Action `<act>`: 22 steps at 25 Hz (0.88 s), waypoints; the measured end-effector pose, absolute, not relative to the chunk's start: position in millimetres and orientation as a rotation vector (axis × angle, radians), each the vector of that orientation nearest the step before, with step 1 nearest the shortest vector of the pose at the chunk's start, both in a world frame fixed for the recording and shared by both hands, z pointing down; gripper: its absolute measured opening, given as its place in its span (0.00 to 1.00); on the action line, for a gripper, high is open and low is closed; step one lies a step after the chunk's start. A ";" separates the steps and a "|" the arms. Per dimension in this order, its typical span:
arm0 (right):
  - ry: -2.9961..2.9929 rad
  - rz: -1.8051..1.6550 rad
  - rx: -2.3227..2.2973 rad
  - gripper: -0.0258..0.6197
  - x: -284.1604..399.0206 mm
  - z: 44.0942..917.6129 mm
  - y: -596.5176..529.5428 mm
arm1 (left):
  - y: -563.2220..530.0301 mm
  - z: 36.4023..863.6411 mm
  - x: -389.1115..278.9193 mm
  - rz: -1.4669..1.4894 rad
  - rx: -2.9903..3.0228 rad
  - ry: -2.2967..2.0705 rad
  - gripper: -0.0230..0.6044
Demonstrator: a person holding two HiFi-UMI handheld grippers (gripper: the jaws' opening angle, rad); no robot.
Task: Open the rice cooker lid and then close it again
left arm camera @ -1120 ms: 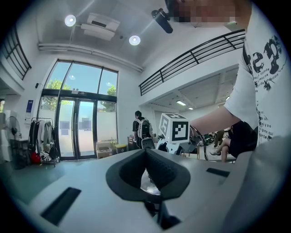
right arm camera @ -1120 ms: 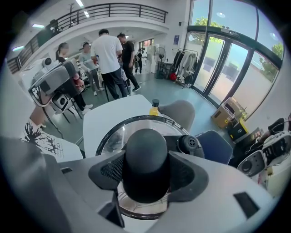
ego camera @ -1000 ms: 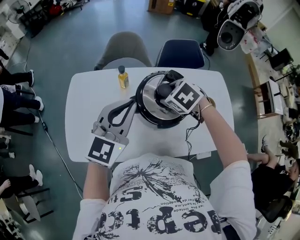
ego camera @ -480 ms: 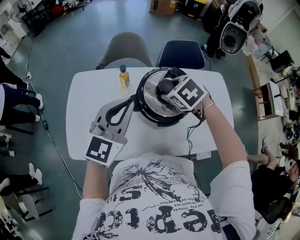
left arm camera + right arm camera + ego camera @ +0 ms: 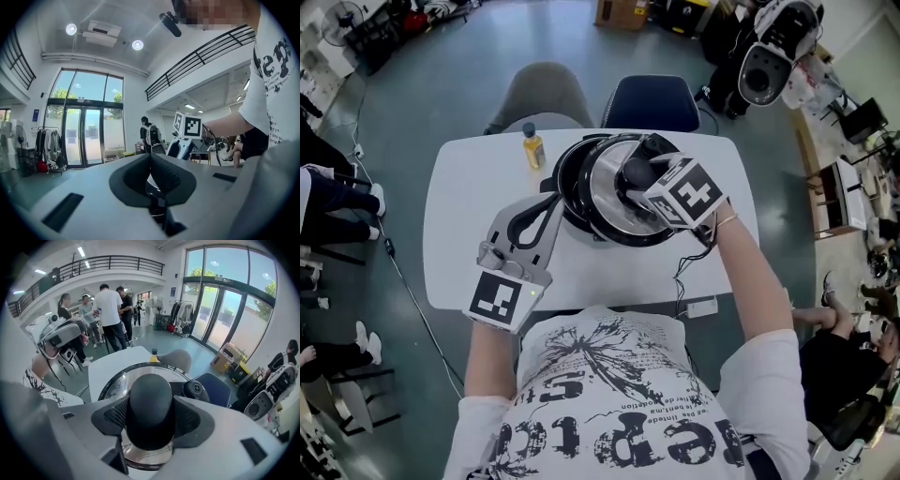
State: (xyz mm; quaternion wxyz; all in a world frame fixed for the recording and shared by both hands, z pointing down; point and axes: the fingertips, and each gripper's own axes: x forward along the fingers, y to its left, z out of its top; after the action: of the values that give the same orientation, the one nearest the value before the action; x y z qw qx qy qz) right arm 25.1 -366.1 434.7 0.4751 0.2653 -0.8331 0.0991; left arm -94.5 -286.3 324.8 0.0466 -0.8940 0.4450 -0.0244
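Note:
The black rice cooker (image 5: 569,184) stands on the white table (image 5: 469,246). Its shiny round lid (image 5: 617,204) hangs tilted above the pot, shifted to the right, so the pot's dark rim shows at the left. My right gripper (image 5: 636,176) is shut on the lid's black knob (image 5: 150,411), which fills the space between its pads; the lid's glassy disc (image 5: 115,380) spreads below. My left gripper (image 5: 555,199) lies level at the cooker's left side, its jaws (image 5: 151,164) pressed together on the cooker's thin black side handle.
A small yellow bottle (image 5: 532,147) with a black cap stands on the table left of the cooker. A grey chair (image 5: 539,94) and a blue chair (image 5: 652,101) are behind the table. The cooker's cord runs to a power strip (image 5: 701,307) at the near edge.
The lid has come up off the pot and moved right with my right gripper, uncovering the pot's left rim. My left gripper stays clamped at the cooker's side.

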 end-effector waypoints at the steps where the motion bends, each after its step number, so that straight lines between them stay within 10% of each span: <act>1: -2.039 0.246 0.647 0.49 33.8 434.3 -360.2 | -281.1 323.5 -87.0 -0.078 -2.725 1.365 0.06; 22: -2.058 0.248 0.453 0.49 172.6 458.6 -235.4 | -172.8 335.5 59.9 -0.134 -2.649 1.548 0.06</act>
State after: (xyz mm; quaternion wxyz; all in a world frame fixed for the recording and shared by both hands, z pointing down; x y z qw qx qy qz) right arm 172.6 -235.4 458.6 0.4882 0.1865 -0.8465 0.1021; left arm 59.9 -172.8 335.5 0.0354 -0.8620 0.5037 -0.0435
